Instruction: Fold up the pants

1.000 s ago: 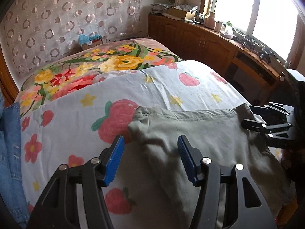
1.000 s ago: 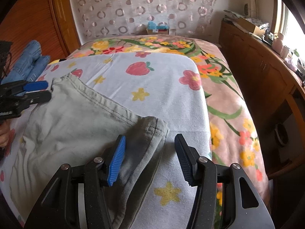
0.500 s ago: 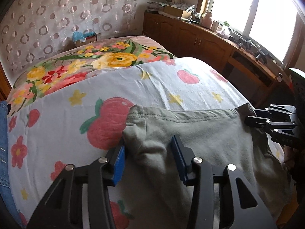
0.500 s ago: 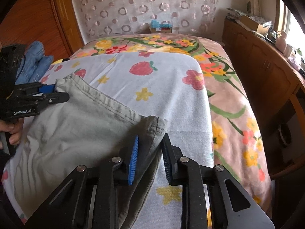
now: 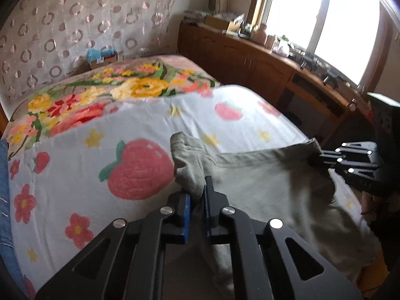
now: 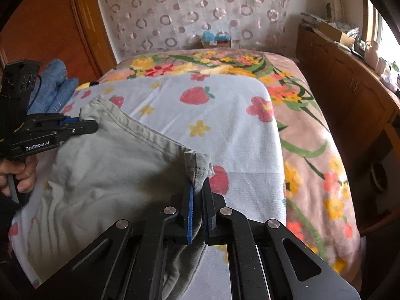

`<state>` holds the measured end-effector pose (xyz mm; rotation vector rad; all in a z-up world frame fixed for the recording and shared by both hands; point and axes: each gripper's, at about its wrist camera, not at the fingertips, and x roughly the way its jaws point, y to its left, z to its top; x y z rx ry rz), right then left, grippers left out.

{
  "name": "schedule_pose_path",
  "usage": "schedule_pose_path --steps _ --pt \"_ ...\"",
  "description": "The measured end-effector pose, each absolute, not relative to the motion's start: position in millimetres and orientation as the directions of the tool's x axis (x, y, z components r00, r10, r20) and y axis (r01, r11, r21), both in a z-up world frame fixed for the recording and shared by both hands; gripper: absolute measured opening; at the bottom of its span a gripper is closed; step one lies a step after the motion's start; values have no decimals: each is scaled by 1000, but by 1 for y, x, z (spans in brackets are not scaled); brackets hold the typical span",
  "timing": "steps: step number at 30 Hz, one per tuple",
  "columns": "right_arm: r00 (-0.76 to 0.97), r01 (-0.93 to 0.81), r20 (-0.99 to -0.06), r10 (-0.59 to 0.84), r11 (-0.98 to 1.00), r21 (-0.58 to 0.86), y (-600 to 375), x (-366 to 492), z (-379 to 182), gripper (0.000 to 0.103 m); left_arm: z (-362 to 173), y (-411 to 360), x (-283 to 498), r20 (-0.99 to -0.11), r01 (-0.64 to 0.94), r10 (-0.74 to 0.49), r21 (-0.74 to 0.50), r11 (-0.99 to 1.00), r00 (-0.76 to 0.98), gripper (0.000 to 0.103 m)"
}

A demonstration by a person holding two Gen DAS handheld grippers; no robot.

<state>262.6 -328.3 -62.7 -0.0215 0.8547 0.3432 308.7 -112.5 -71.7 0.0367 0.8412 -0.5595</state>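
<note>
Pants (image 5: 262, 187), soft and limp, are sagging; left gripper (image 5: 197, 200) and right gripper (image 6: 198, 200), just closing, are clenching opposite hem corners.

Left gripper (image 5: 196, 200) and right gripper (image 6: 198, 195) both angled downward, jaws just closed — each pinching a fold of cloth; a hand (image 6: 21, 177) wrapped round the left handle.

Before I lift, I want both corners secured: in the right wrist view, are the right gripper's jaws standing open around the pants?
No, the right gripper is shut on a hemmed corner of the grey-green pants.
</note>
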Motion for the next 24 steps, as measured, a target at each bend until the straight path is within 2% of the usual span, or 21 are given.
schedule_pose_path --steps 8,24 --pt "676 -325 -670 306 940 103 -320 235 -18 2 -19 -100 268 -619 498 -479 -159 853 622 4" --pt "800 -411 -460 386 910 50 -275 146 86 2 81 -43 165 -407 458 -453 -92 884 793 4"
